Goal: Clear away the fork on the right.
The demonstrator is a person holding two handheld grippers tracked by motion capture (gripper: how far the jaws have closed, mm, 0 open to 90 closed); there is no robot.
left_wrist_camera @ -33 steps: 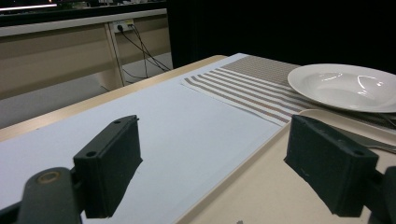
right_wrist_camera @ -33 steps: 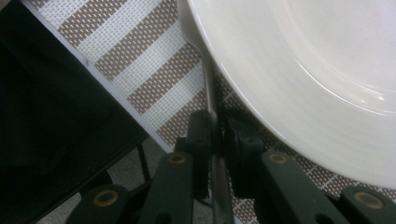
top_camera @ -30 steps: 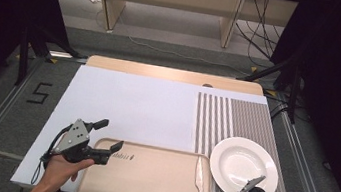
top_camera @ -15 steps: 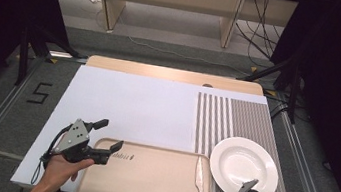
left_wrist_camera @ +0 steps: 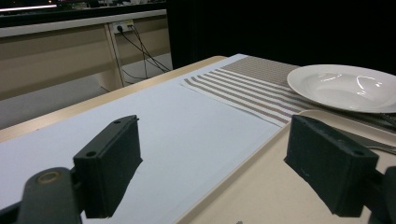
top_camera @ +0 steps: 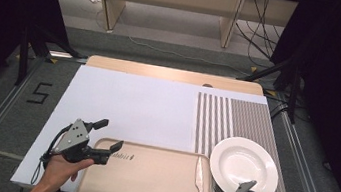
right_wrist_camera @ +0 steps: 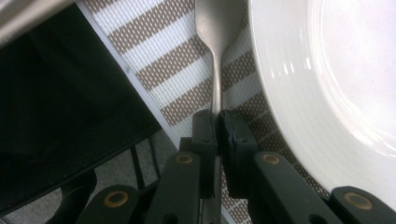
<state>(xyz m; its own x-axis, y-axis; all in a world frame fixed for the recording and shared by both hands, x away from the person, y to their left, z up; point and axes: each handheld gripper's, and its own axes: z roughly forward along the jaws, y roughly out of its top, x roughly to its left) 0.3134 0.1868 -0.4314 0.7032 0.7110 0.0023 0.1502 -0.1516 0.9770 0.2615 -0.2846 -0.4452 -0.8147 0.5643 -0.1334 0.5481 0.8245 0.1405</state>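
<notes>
Knife [top_camera: 199, 181] on tray [top_camera: 146, 183]; white plate [top_camera: 244, 167] w/o contents.

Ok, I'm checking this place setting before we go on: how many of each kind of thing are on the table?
Plate: 1
Tray: 1
Cutlery: 2, knife and metal utensil
Mats: 2, striped placemat and white sheet
Total: 6

The high view looks forward and down over the whole table [top_camera: 171, 73]. The left gripper view skims low across it toward the plate [left_wrist_camera: 343, 86]. The right gripper view hangs close over the plate's [right_wrist_camera: 327, 84] rim and the striped mat [right_wrist_camera: 159, 70].
</notes>
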